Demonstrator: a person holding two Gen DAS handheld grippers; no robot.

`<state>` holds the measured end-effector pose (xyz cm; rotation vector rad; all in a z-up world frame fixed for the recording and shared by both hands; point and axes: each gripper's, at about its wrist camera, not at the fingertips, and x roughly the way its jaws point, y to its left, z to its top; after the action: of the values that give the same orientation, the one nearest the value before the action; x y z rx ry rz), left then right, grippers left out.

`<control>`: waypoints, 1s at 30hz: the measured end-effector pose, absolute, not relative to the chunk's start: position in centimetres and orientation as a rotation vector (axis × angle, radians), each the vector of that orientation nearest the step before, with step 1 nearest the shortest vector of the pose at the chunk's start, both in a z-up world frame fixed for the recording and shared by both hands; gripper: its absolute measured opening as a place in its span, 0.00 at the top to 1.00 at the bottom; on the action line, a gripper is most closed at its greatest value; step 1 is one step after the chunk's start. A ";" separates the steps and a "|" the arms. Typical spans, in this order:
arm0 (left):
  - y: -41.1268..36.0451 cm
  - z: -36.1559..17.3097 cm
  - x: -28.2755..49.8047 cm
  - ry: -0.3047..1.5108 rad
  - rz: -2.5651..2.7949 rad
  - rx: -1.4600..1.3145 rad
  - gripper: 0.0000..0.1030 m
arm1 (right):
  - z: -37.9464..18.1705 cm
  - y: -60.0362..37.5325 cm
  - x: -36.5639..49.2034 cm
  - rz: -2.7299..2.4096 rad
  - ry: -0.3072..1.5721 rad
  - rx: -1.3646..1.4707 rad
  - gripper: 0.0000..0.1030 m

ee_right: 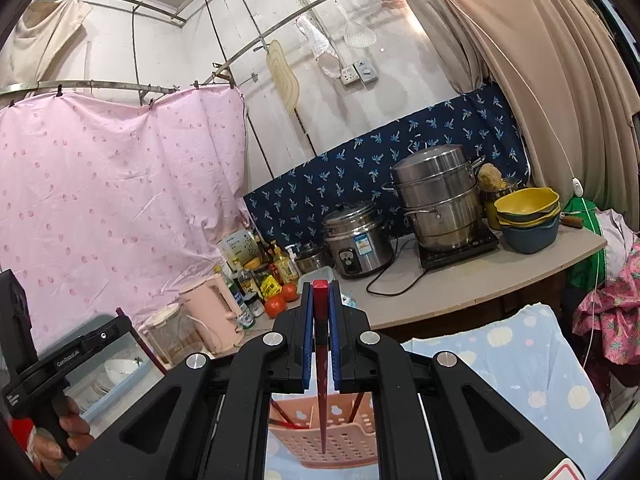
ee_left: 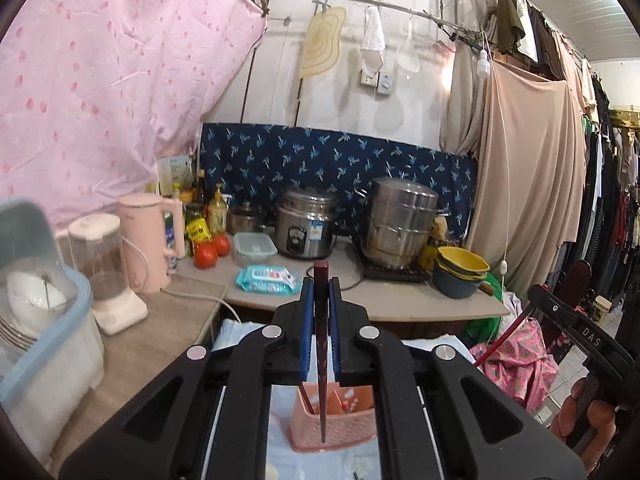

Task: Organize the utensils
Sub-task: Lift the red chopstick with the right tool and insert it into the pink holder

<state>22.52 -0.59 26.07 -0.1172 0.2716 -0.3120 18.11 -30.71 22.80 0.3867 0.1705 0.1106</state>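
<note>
My left gripper (ee_left: 321,292) is shut on a dark red chopstick (ee_left: 321,360) held upright, its thin tip hanging over a pink perforated utensil basket (ee_left: 340,428) below. My right gripper (ee_right: 321,296) is shut on a second red chopstick (ee_right: 321,384), also upright, its tip over the same pink basket (ee_right: 344,440). Another red chopstick (ee_right: 280,414) stands inside the basket. The right gripper shows at the right edge of the left wrist view (ee_left: 568,320), and the left gripper at the left edge of the right wrist view (ee_right: 80,344).
The basket stands on a light blue patterned cloth (ee_right: 520,360). Behind is a counter (ee_left: 400,300) with a rice cooker (ee_left: 306,222), steel steamer pot (ee_left: 400,224), stacked bowls (ee_left: 460,276), wipes pack (ee_left: 266,280), tomatoes (ee_left: 206,256), pink kettle (ee_left: 146,236), blender (ee_left: 108,272). A dish rack (ee_left: 44,320) is at left.
</note>
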 end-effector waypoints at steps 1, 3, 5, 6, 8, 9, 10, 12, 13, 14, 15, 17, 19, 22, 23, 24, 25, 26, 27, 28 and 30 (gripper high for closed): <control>-0.6 26.4 23.0 0.264 -0.306 -0.117 0.93 | 23.0 -30.7 18.6 0.108 0.164 0.385 0.93; -0.7 26.7 24.0 0.253 -0.303 -0.120 0.93 | 23.3 -30.7 19.7 0.106 0.158 0.387 0.93; -0.8 26.8 24.9 0.248 -0.299 -0.121 0.93 | 23.3 -30.6 20.8 0.111 0.159 0.394 0.93; -1.0 26.7 25.3 0.246 -0.299 -0.123 0.93 | 23.3 -30.5 21.3 0.113 0.161 0.397 0.93; -1.2 26.3 26.1 0.248 -0.298 -0.122 0.93 | 23.0 -30.3 22.3 0.112 0.167 0.394 0.93; -1.4 25.9 26.6 0.257 -0.301 -0.122 0.93 | 22.8 -30.1 22.8 0.111 0.172 0.390 0.93; -1.5 25.4 27.0 0.266 -0.303 -0.124 0.93 | 22.4 -30.0 23.3 0.110 0.182 0.388 0.93; -1.8 24.4 27.8 0.290 -0.306 -0.127 0.93 | 21.5 -29.7 24.3 0.111 0.206 0.387 0.93; -1.9 23.8 28.3 0.306 -0.311 -0.131 0.93 | 20.9 -29.6 24.7 0.109 0.220 0.385 0.93; -2.1 23.1 28.7 0.320 -0.311 -0.131 0.93 | 20.5 -29.5 25.1 0.107 0.233 0.384 0.93; -2.2 22.6 29.0 0.332 -0.310 -0.131 0.93 | 19.9 -29.4 25.6 0.105 0.249 0.383 0.93; -2.5 21.3 29.6 0.363 -0.312 -0.133 0.93 | 18.7 -29.3 26.3 0.101 0.279 0.381 0.93; -2.5 20.2 30.0 0.387 -0.310 -0.136 0.93 | 17.5 -29.2 27.0 0.094 0.310 0.376 0.93; -2.5 19.2 30.5 0.416 -0.310 -0.146 0.93 | 16.1 -29.1 27.6 0.087 0.346 0.372 0.93; -2.5 18.8 30.6 0.425 -0.309 -0.148 0.93 | 15.7 -29.0 27.8 0.085 0.354 0.370 0.93; -2.5 18.5 30.6 0.431 -0.309 -0.149 0.93 | 15.5 -29.0 27.8 0.083 0.360 0.368 0.93; -2.5 18.2 30.7 0.439 -0.307 -0.150 0.93 | 15.2 -29.0 27.9 0.080 0.367 0.369 0.93; -2.6 18.0 30.7 0.446 -0.309 -0.150 0.93 | 15.0 -29.0 28.0 0.078 0.372 0.369 0.93; -2.6 17.8 30.7 0.450 -0.309 -0.150 0.92 | 14.8 -29.0 28.1 0.076 0.378 0.370 0.93; -2.6 17.5 30.7 0.456 -0.309 -0.151 0.92 | 14.6 -29.0 28.2 0.076 0.382 0.371 0.93; -2.6 17.3 30.6 0.457 -0.301 -0.153 0.91 | 14.4 -29.2 28.0 0.068 0.379 0.376 0.90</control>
<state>30.64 -2.57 17.31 -0.1535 0.4570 -0.3009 28.02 -29.17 14.39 0.3756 0.3787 0.0684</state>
